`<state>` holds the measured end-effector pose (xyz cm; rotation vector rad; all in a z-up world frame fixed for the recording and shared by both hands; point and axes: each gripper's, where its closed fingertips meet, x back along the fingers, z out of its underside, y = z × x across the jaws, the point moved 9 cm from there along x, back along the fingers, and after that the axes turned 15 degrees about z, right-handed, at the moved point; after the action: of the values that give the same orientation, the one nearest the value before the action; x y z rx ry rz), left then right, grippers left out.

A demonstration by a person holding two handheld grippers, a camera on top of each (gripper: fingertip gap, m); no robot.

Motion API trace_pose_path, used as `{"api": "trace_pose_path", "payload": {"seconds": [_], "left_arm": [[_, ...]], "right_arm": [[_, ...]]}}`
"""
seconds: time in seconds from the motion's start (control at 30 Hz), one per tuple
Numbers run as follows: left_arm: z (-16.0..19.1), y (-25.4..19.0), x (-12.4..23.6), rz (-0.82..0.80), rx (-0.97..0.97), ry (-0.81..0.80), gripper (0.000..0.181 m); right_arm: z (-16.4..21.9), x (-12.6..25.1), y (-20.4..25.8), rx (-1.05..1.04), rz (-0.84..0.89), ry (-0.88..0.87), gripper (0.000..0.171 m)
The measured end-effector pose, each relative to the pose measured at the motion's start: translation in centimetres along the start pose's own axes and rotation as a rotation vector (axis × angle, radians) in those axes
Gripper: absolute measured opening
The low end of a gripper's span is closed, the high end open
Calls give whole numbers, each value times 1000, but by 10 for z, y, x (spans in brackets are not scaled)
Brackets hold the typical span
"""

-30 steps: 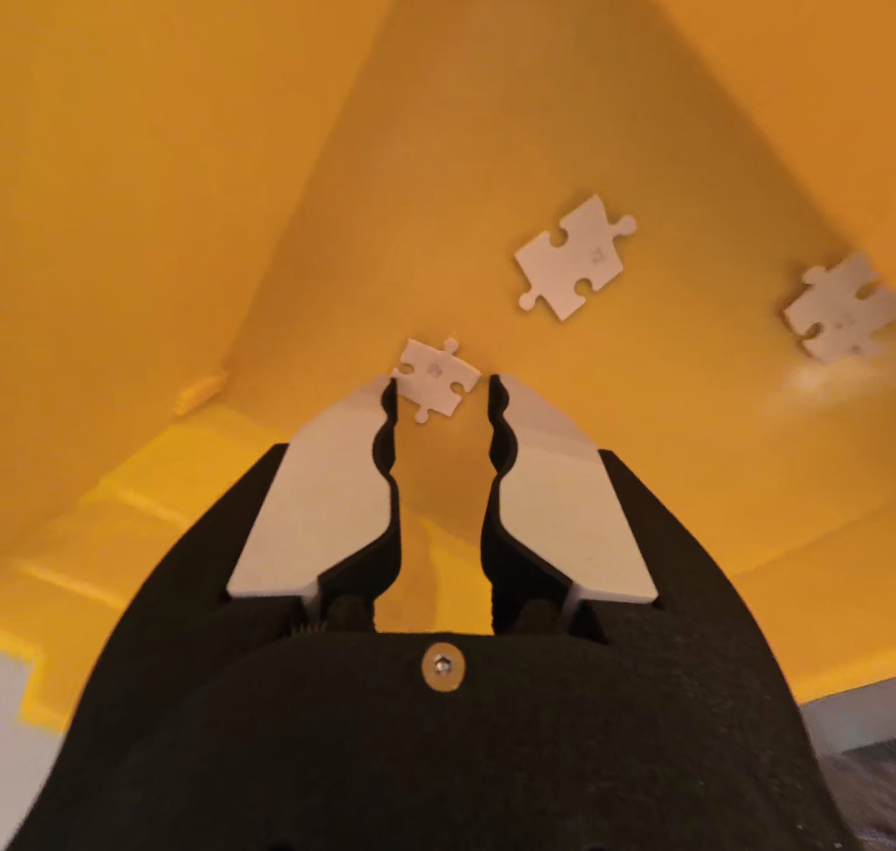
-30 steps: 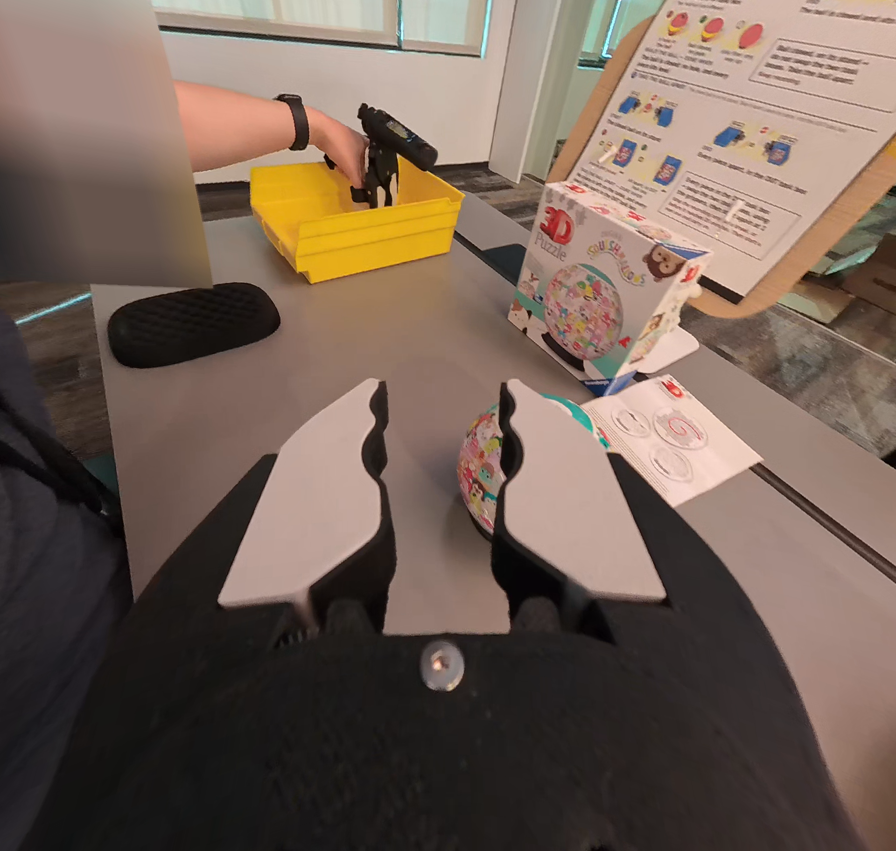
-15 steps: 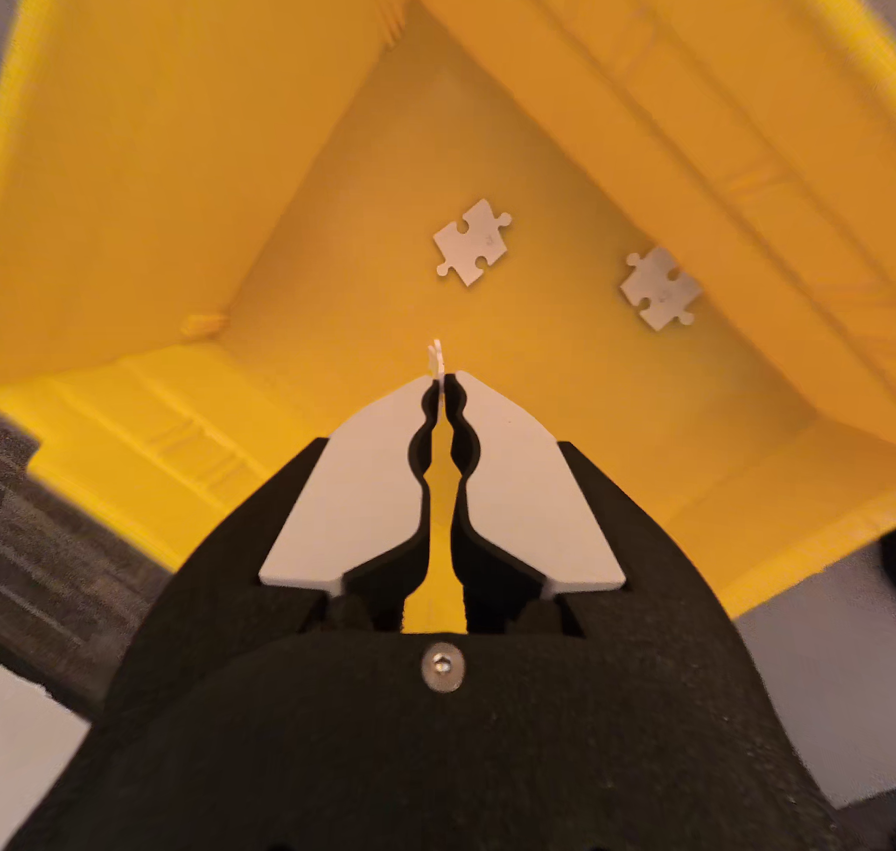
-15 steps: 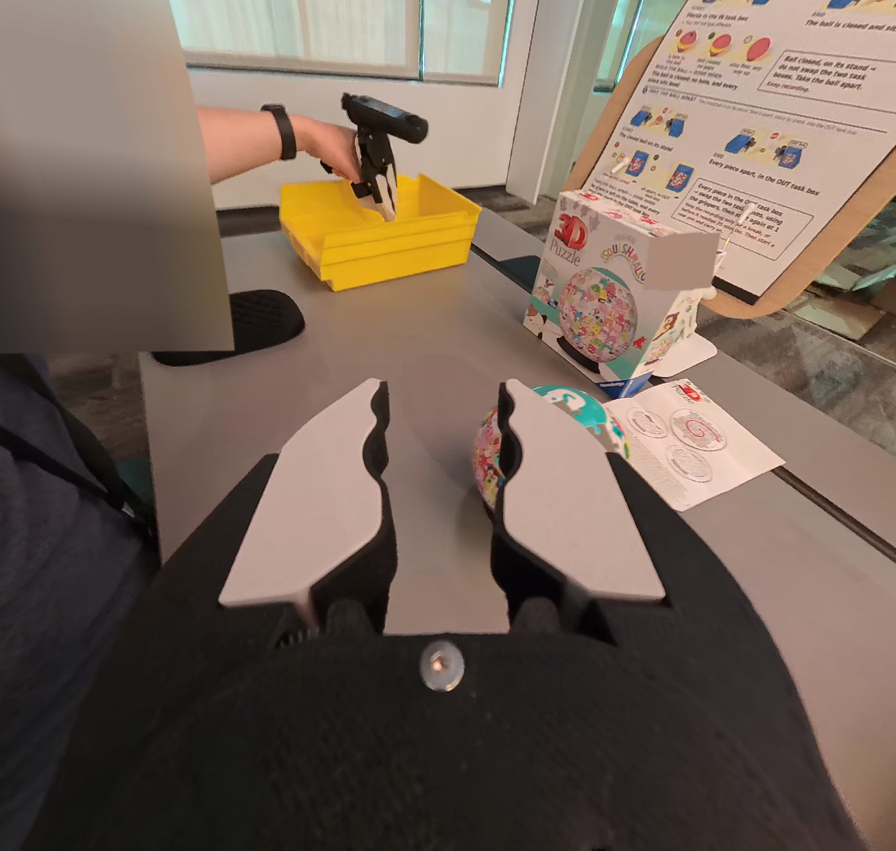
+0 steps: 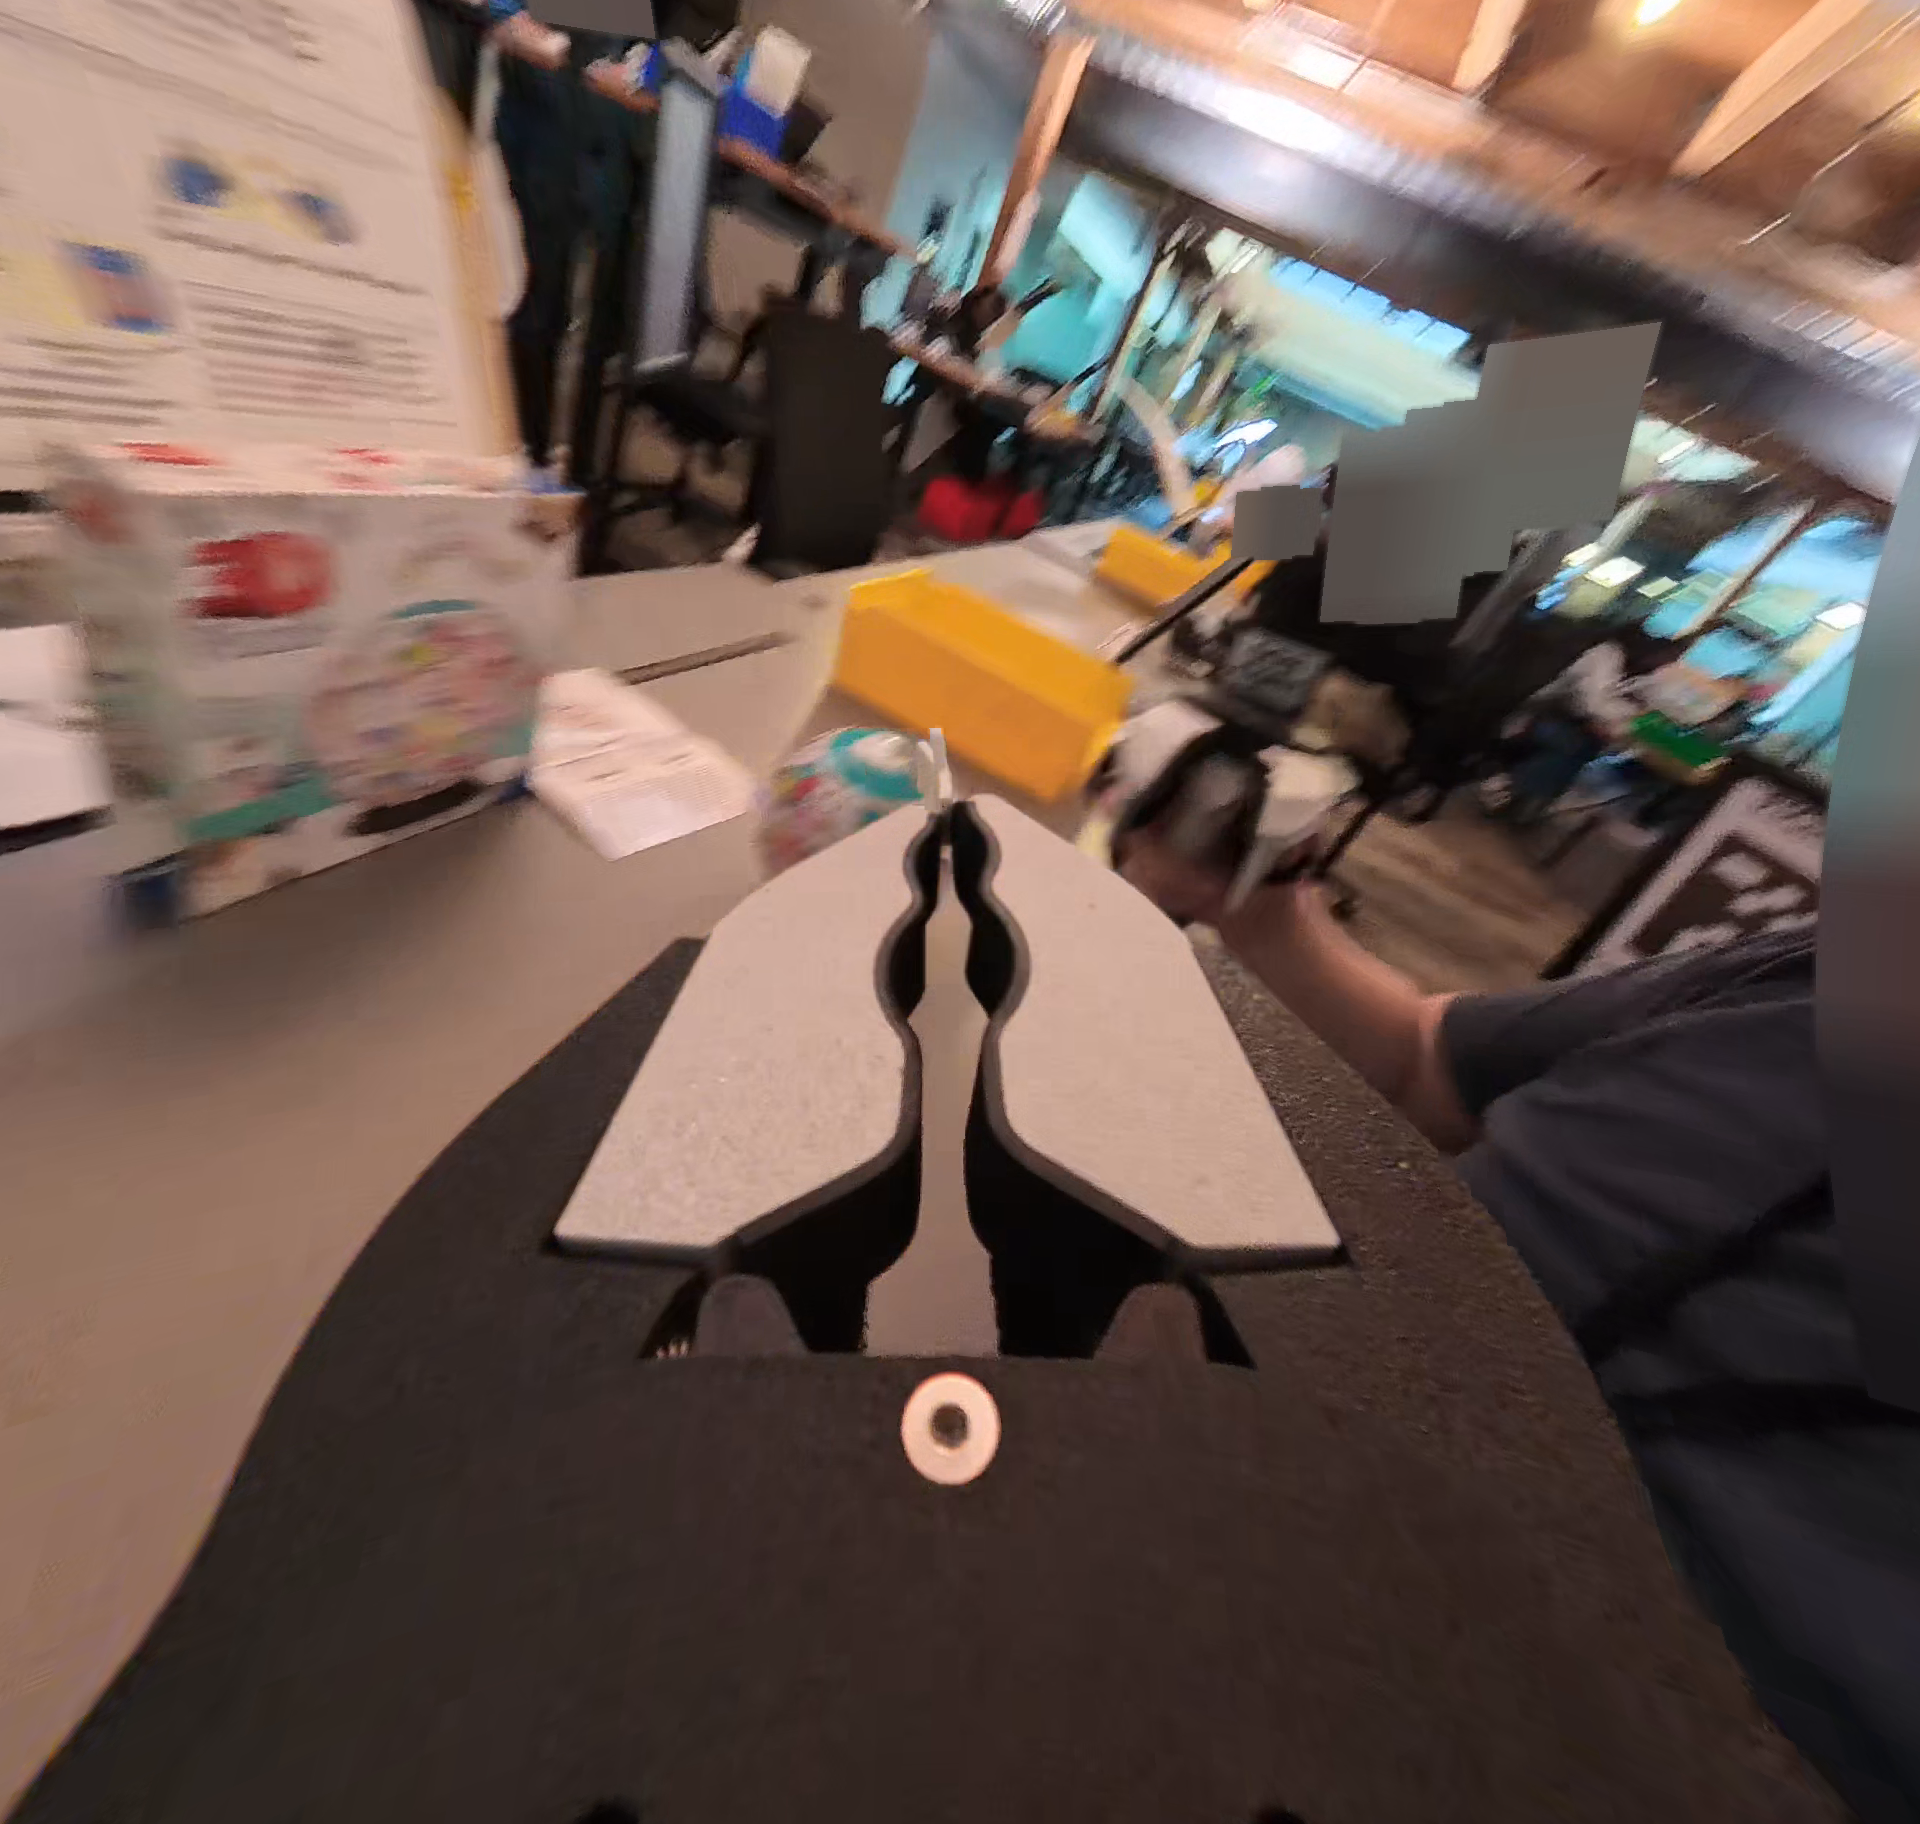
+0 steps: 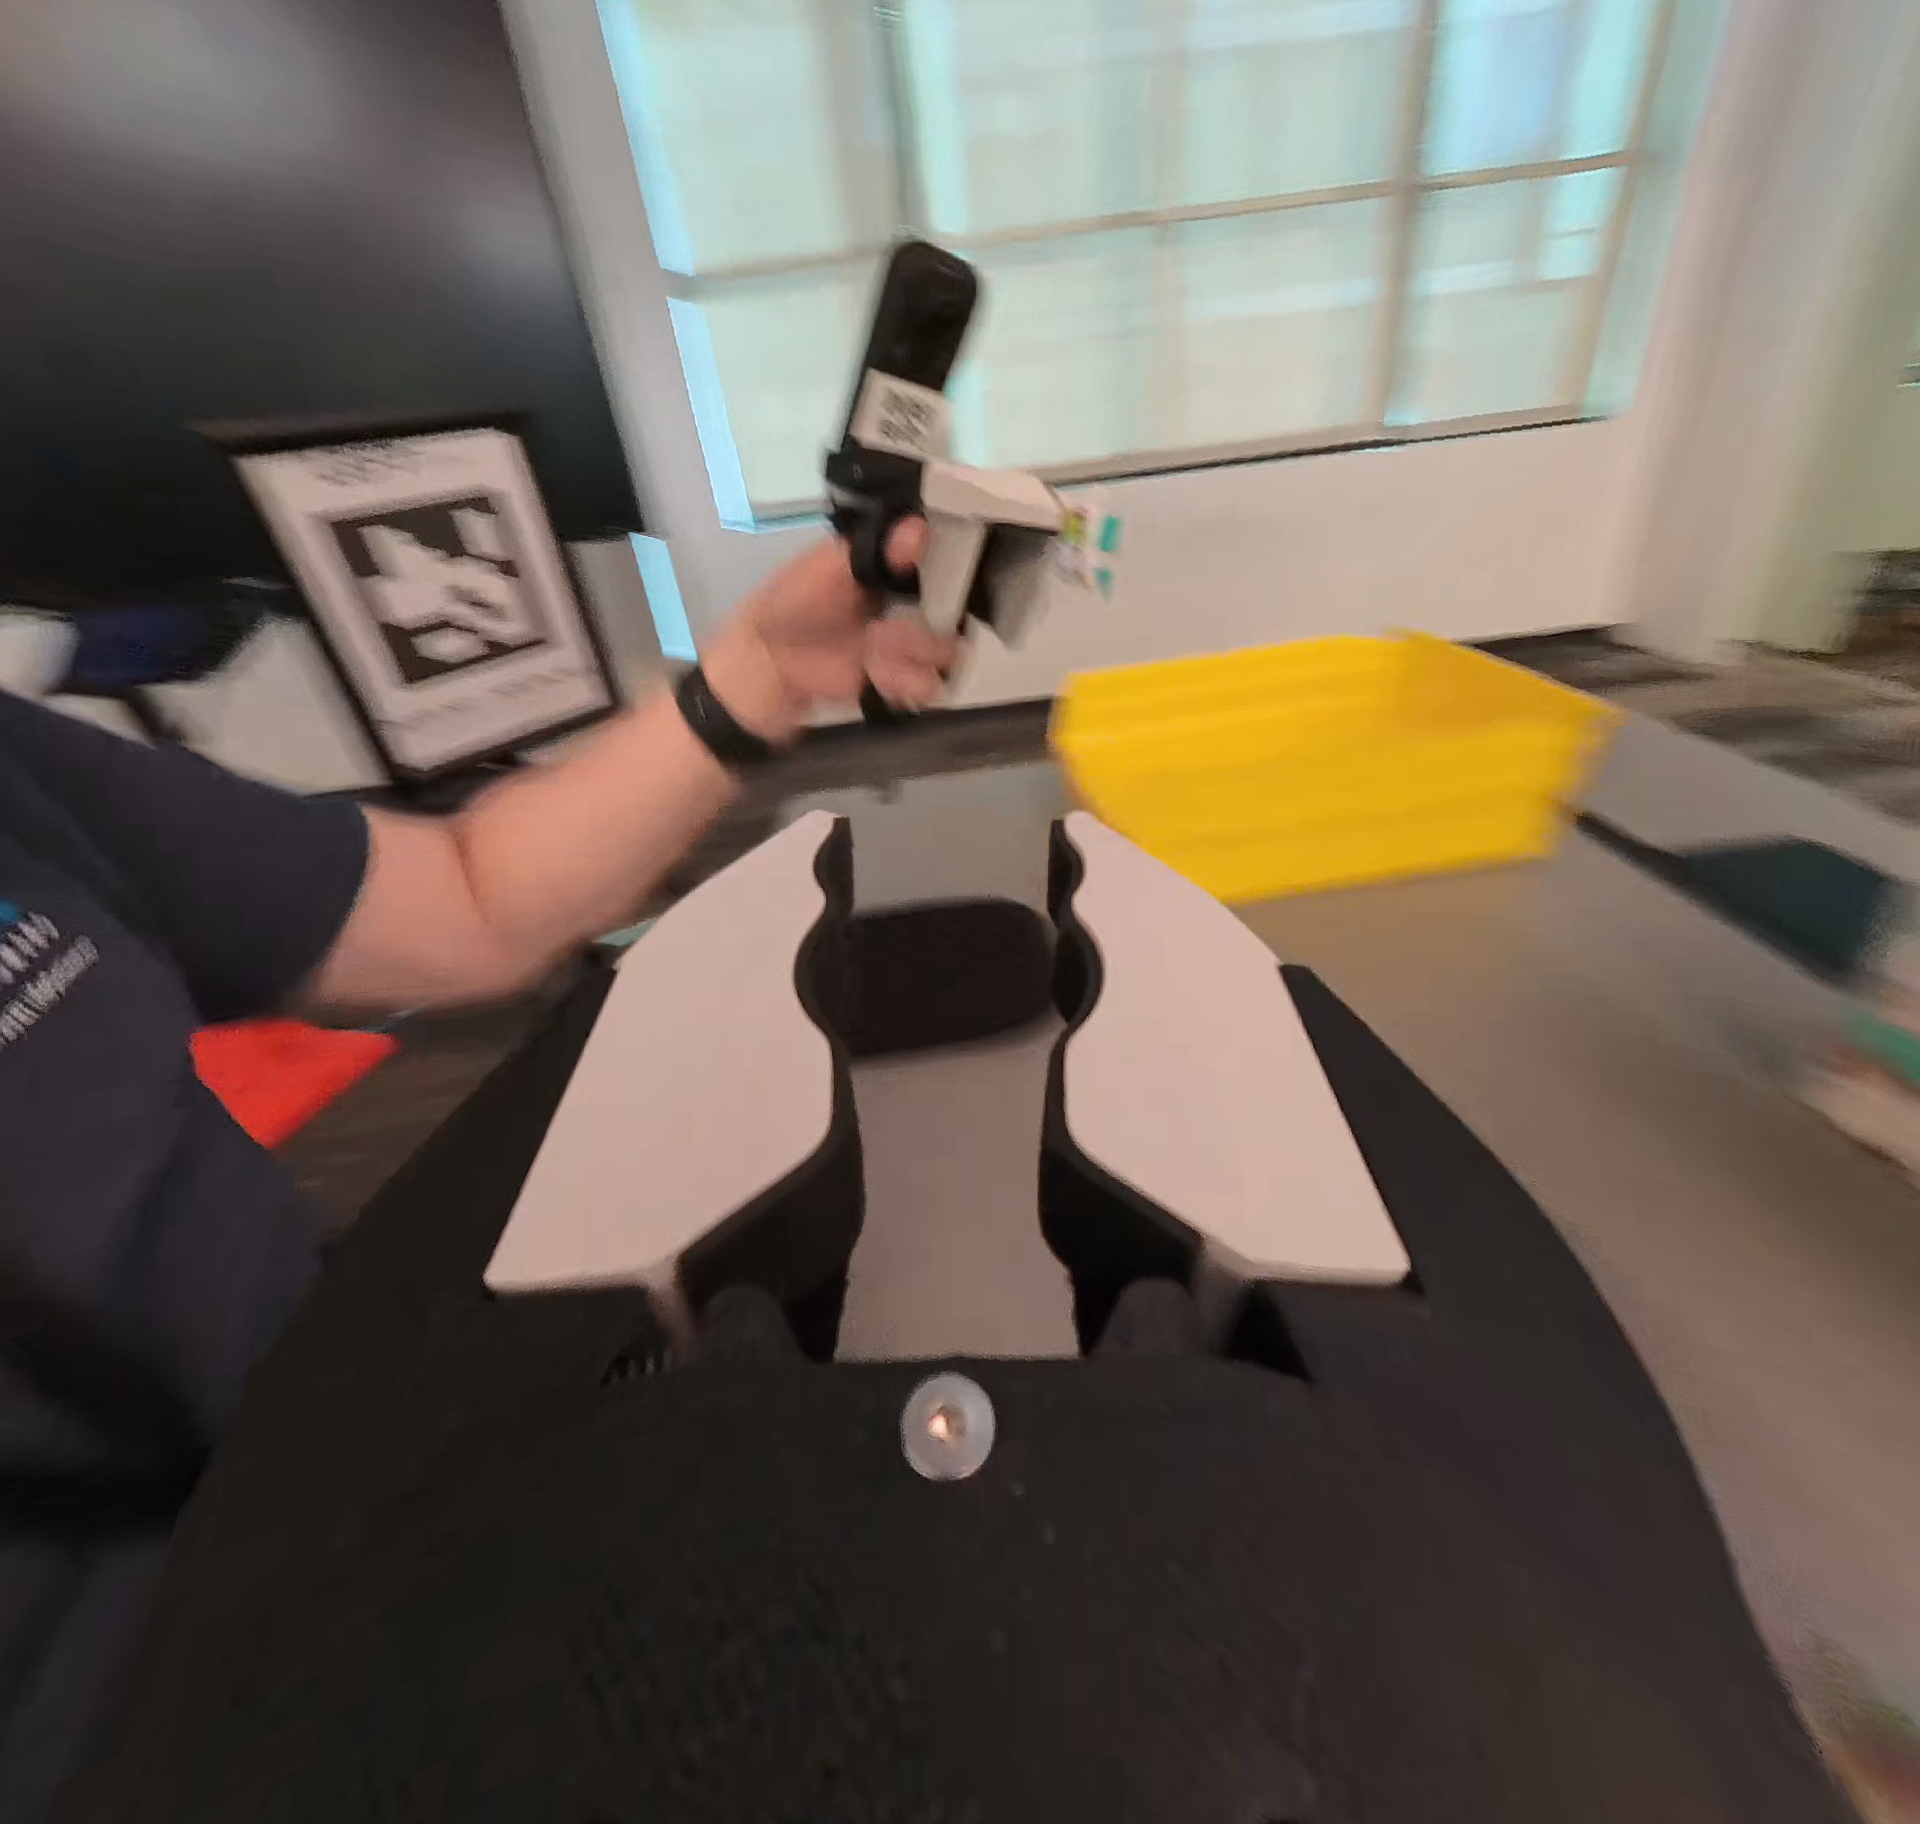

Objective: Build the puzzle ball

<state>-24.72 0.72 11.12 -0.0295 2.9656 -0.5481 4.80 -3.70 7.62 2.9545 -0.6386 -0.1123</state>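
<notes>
Piece [image 5: 935, 772]: pinched at tips of left gripper [image 5: 948, 818], edge-on.
Right gripper [image 6: 948, 834]: spread, empty.
Ball [image 5: 842, 787]: near tabletop [image 5: 260, 1047] middle.
Advice: steady ball, align tabs, press gently.

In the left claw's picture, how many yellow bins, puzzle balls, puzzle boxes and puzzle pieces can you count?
Yellow bins: 2
Puzzle ball: 1
Puzzle box: 1
Puzzle piece, pinched in the left claw: 1
Total: 5
</notes>
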Motion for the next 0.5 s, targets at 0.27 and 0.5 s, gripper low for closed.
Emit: {"api": "trace_pose_path", "payload": {"seconds": [0.27, 0.5], "left_arm": [[61, -36, -91, 252, 144, -46, 2], [104, -49, -156, 340, 179, 263, 2]], "right_arm": [[11, -4, 6, -154, -50, -73, 38], [36, 55, 14, -139, -173, 91, 31]]}}
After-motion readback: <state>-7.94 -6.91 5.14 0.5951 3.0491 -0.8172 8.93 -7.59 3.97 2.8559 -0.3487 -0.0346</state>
